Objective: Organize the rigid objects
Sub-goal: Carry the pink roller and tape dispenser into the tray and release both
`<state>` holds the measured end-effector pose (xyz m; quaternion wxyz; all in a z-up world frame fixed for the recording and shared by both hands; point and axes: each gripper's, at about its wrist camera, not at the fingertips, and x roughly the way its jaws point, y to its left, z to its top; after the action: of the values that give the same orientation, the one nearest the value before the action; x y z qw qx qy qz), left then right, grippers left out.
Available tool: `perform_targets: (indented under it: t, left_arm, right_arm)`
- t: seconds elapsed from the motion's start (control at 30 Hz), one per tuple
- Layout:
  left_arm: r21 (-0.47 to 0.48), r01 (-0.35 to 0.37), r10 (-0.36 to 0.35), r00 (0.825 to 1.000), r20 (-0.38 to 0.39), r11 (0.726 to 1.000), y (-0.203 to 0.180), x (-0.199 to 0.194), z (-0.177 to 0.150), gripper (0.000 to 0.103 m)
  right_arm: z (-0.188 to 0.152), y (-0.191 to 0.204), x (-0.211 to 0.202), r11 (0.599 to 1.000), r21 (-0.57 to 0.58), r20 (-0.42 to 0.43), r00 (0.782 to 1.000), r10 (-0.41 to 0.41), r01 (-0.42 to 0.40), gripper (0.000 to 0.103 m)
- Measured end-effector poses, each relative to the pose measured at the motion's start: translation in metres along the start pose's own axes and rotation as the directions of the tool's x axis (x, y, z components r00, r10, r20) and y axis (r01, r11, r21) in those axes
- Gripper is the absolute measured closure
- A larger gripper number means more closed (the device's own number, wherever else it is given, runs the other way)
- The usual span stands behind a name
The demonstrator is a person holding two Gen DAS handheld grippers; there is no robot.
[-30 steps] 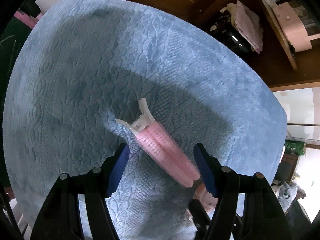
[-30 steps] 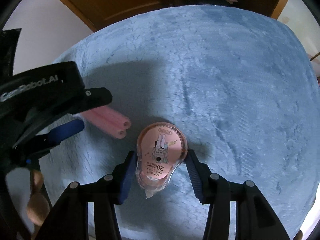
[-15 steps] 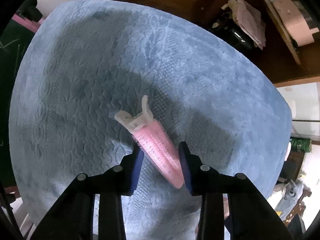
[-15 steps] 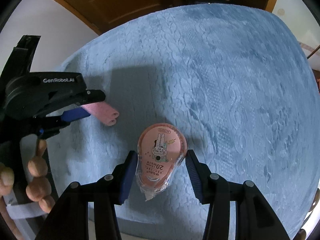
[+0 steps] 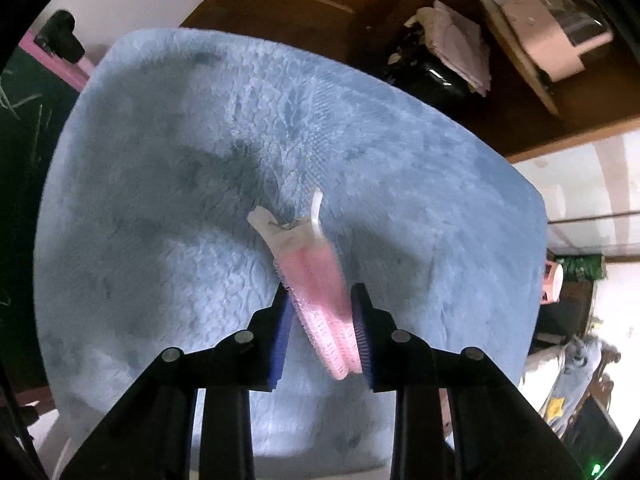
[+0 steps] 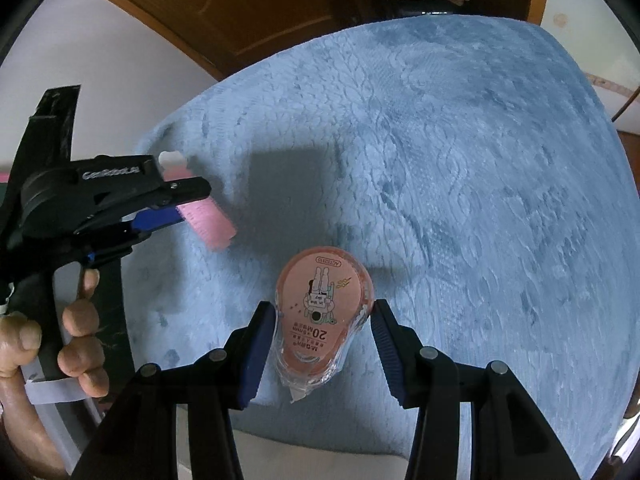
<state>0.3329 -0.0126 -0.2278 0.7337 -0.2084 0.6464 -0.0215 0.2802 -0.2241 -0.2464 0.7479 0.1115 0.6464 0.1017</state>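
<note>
The left tool (image 5: 322, 326) was pinching a pink hair clip (image 5: 316, 292), its blue pads (image 5: 280, 344) having just closed on the bristled body from both sides. The clip's long axis ran roughly along the tool's fingers, tilted a little to one side, with the white pinch handles (image 5: 292, 224) pointing away from the camera toward the blue blanket (image 5: 160, 160) and the pink end toward the camera. In the right wrist view the same clip (image 6: 206, 216) appeared off the blanket, sticking out past the black fingers, its pink end aimed down and to the right. A person's hand (image 6: 76, 340) was wrapped around that tool's handle, fingers curled over the grip. The right tool (image 6: 324, 336) pointed steeply down at the blanket and was clamped on a round pink correction tape dispenser (image 6: 324, 308), pads pressed against its clear sides. The dispenser's flat printed face was turned to the camera, its rounded end pointing away and its narrow white tip toward the camera, so its long axis lay along the fingers. Beyond the blanket stood a brown wooden door (image 6: 260, 8).
</note>
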Motion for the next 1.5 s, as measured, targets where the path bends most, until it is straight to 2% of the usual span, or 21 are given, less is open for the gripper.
perform_targets:
  t: [0.17,0.33,0.57,0.73,0.97,1.07,1.3,1.4,1.5]
  left_arm:
    - [0.070,0.025,-0.027,0.999,0.031,0.997,0.000,-0.042,-0.019,0.072]
    - [0.191,0.029,-0.047,0.995,0.091,0.981,-0.010,-0.095,-0.049,0.072]
    - [0.359,-0.004,-0.054,0.987,0.153,0.933,-0.016,-0.154,-0.113,0.072]
    - [0.453,-0.037,-0.052,0.982,0.182,0.891,-0.012,-0.174,-0.167,0.072]
    - [0.486,-0.038,-0.038,0.989,0.145,0.873,0.006,-0.167,-0.225,0.072]
    - [0.471,-0.023,-0.028,0.994,0.103,0.882,0.019,-0.154,-0.245,0.072]
    - [0.453,-0.099,0.064,0.994,0.092,0.886,0.045,-0.123,-0.277,0.072]
    - [0.435,-0.088,0.067,0.996,0.062,0.896,0.054,-0.113,-0.285,0.072]
    - [0.442,-0.099,0.081,0.995,0.059,0.892,0.058,-0.105,-0.293,0.072]
  right_arm:
    - [-0.018,0.005,-0.025,1.000,-0.023,0.031,0.999,0.017,-0.017,0.053]
    - [-0.038,0.020,-0.059,0.998,-0.062,0.091,0.995,0.031,-0.026,0.053]
    - [-0.067,0.050,-0.102,0.990,-0.143,0.181,0.983,0.037,-0.011,0.053]
    - [-0.104,0.069,-0.127,0.976,-0.217,0.223,0.975,0.022,0.027,0.053]
    - [-0.160,0.082,-0.132,0.946,-0.298,0.235,0.971,-0.054,0.125,0.053]
    - [-0.184,0.082,-0.125,0.936,-0.312,0.227,0.970,-0.091,0.161,0.053]
    - [-0.225,0.075,-0.100,0.930,-0.304,0.179,0.971,-0.158,0.207,0.053]
    - [-0.236,0.070,-0.092,0.930,-0.291,0.161,0.970,-0.183,0.224,0.053]
    - [-0.245,0.065,-0.082,0.924,-0.278,0.145,0.962,-0.230,0.263,0.053]
